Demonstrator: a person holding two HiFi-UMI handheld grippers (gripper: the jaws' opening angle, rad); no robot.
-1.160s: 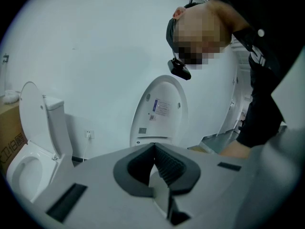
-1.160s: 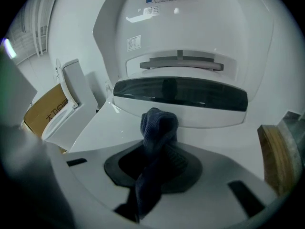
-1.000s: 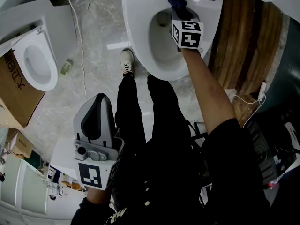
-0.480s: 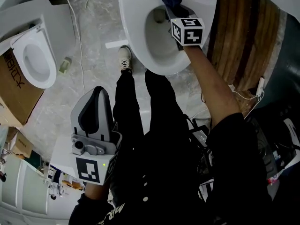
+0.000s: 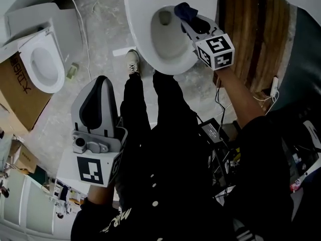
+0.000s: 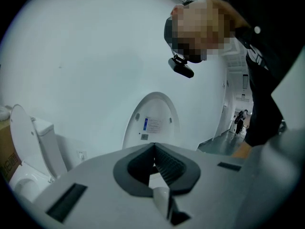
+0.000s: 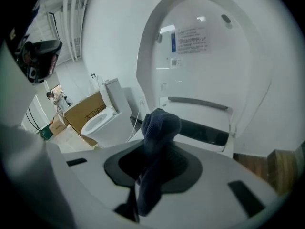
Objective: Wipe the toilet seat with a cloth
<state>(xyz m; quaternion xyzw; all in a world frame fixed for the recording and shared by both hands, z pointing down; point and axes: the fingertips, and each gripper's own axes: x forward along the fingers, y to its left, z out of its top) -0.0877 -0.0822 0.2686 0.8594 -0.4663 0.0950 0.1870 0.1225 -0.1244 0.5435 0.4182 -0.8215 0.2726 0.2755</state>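
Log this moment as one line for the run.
right gripper: shut on cloth, at toilet seat rim | left gripper: shut, empty, away from toilet

A second toilet (image 5: 42, 67) is standing at the left of the head view with its lid raised; a cardboard box (image 5: 17, 99) is sitting just beside it; a white cable (image 5: 83, 34) is trailing across the grey marbled floor (image 5: 100, 19), passing near a small pale object (image 5: 73, 71); dark wooden planks (image 5: 251, 39) are showing at the right; a black adapter (image 5: 210, 130) is lying below them among cables.
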